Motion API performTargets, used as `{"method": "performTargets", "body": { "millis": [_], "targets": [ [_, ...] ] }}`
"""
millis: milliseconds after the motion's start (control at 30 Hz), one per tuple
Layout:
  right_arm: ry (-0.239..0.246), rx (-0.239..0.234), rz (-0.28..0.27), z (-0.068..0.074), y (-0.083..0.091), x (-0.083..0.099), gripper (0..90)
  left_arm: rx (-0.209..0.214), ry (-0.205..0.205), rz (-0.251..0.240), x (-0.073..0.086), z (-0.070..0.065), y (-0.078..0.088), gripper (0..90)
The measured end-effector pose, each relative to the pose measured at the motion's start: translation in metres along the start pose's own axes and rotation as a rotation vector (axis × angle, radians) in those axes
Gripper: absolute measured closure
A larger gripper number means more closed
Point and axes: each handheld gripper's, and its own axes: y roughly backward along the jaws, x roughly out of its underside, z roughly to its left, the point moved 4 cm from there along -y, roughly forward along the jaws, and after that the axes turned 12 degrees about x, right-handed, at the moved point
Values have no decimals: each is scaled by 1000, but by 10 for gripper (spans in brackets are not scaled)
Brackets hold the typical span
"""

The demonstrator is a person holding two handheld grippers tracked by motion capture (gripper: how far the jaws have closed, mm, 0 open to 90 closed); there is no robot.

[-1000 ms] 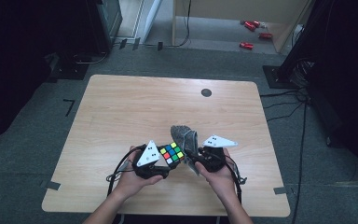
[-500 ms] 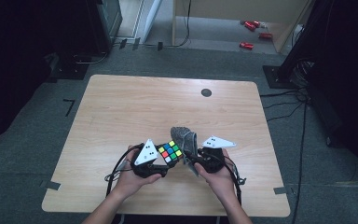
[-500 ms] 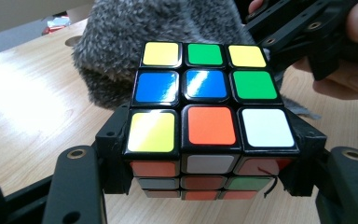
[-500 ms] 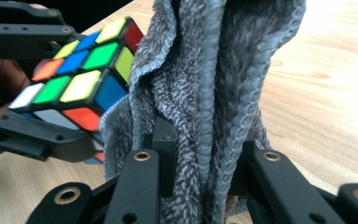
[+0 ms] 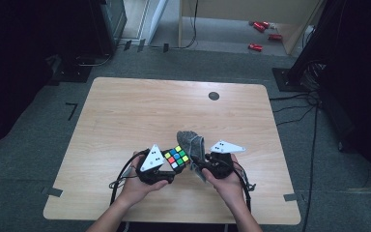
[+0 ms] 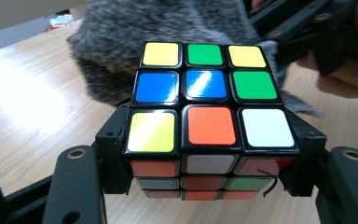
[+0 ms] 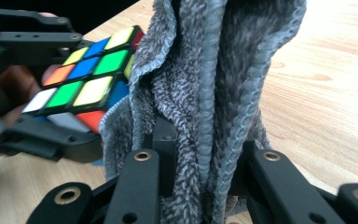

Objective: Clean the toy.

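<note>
Presently the puzzle cube (image 5: 176,157) is clamped in the left tongs (image 5: 170,163), held just above the near middle of the table (image 5: 125,111). In the left gripper view the cube (image 6: 205,116) sits squarely between the two black jaws, which press on its opposite side faces; its scrambled top face is turned up toward the camera. The jaws stand narrow, closed firmly on it.

The grey cloth (image 5: 192,145) is gripped by the right tongs (image 5: 200,166), bunched upright between the jaws. In the right gripper view the cloth (image 7: 205,93) rises as a folded column from the jaws, its long axis running up and away from them, and the cube (image 7: 86,65) lies just beside it to that view's left.

Deciding relation: the cloth lies directly to the cube's right and far side, touching or very nearly touching the cube's far edge; contact cannot be settled from these views. Judgement: a wiping pass across the cube's face would call for the right hand (image 5: 227,181) to carry the cloth leftward over the cube while the left hand (image 5: 137,186) keeps it steady.
</note>
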Motion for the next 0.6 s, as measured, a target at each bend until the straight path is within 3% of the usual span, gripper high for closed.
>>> {"method": "performTargets", "body": {
  "millis": [167,367,600],
  "targets": [
    [15,-8,-27,3,6,-6,726,15,-2,22,3,-2,-4,352],
    [-8,-5,-39,-1,5,-6,726,29,-29,27,0,-11,-8,352],
    [5,1,-1,0,-2,2,727,-3,0,3,-2,1,2,352]
  ]
}}
